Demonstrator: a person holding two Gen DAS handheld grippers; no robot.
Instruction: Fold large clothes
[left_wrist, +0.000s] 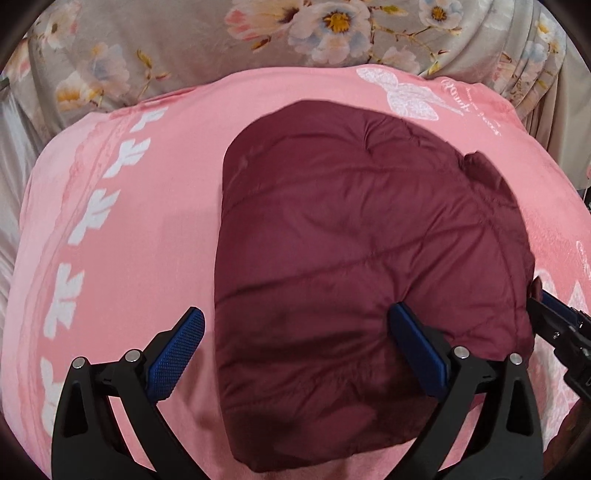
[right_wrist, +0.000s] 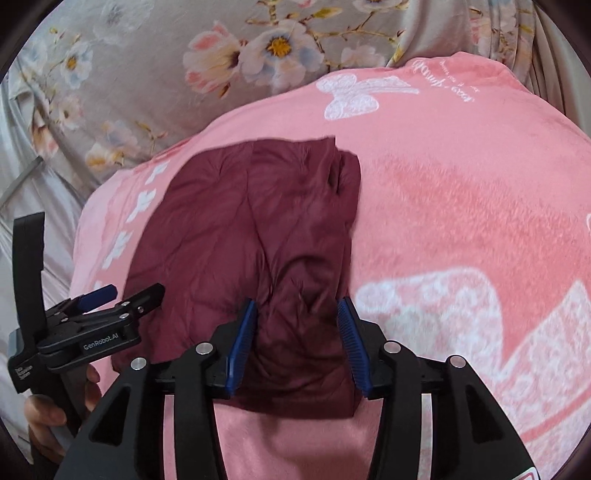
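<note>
Fingers of the left gripper (left_wrist: 295, 347) stand wide, gripping nothing; the right gripper (right_wrist: 297, 345) is parted, pads clear of the maroon padded garment (left_wrist: 369, 266). Garment lies folded compactly on the pink blanket (left_wrist: 147, 229); folding appears essentially complete.

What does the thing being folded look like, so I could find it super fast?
Look at the big pink blanket with white leaf and butterfly prints, spread below the grey flowery bedding. Lying on it is the puffy jacket, folded into a chunky bundle. It is the only dark maroon, quilted, plain thing there.
</note>
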